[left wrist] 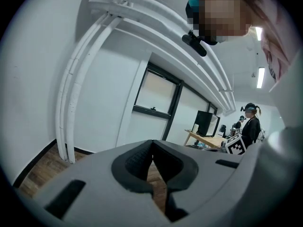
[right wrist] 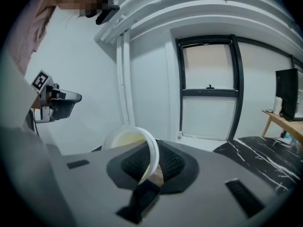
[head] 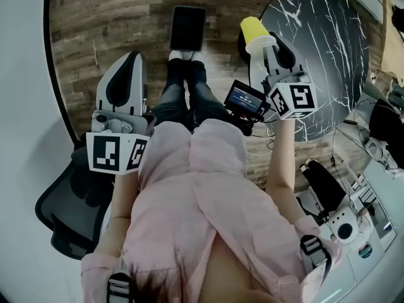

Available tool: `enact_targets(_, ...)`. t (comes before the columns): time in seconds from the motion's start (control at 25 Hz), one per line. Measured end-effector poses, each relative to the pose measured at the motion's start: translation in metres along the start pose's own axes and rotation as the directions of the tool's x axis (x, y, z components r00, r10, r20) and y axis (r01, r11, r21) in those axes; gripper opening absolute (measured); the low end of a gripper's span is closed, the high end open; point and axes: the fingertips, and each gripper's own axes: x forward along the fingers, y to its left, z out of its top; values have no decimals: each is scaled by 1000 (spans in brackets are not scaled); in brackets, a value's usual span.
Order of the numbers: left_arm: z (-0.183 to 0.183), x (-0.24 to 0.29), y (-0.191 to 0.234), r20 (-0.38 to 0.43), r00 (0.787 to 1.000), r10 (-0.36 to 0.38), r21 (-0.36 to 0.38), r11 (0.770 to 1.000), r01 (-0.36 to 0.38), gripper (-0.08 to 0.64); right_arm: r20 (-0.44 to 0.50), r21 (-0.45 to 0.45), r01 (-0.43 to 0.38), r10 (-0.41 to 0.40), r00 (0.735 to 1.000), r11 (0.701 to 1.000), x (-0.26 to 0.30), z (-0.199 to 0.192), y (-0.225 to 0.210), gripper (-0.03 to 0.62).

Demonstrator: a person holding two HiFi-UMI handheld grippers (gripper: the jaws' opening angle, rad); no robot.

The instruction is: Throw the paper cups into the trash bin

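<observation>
A yellow paper cup [head: 254, 30] with a white rim is pinched by its wall in my right gripper [head: 265, 46], held out over the wooden floor beside the round table. The right gripper view shows the cup's rim [right wrist: 125, 138] caught between the dark pads of that gripper [right wrist: 151, 151], its pale inside turned left. A dark rectangular trash bin [head: 188, 28] stands on the floor ahead of the person's feet, left of the cup. My left gripper [head: 132, 57] hovers at the left, shut with nothing in it; its pads [left wrist: 137, 162] meet at the tips.
A black marble-patterned round table [head: 328, 49] fills the upper right. An office chair [head: 66, 201] sits at the lower left by the white wall. Equipment and cables lie at the right edge. In the left gripper view, other people stand by a far desk [left wrist: 208, 138].
</observation>
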Motion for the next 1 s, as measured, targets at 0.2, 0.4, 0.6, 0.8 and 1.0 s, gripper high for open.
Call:
enact_targets(0.2,0,-3,-1,1,1000,1,0,1000,-1,15,-30,-9,-71,71,997,997,8,-15,8,55)
enact_targets(0.4,-2,-10,2,-12,1000,12,8,1000,-12,15,-40,42,-40,42,998,998,-1,-32,-4,55)
enact_targets(0.6,-2,-9,2,-9,1000,0,17,1000,0,15,-39,33,-43,44,998,999,15,-32,2,55)
enact_targets(0.8,-2,-4,-1,4,1000,-26,10,1000,26,15,-23,25,-89,89,996,996,37,-23,28,54)
enact_targets(1.0,-8,-2,-2,0,999,-40,-5,999,40,15,-41,5,-140,140,989,990,54,-24,50,55)
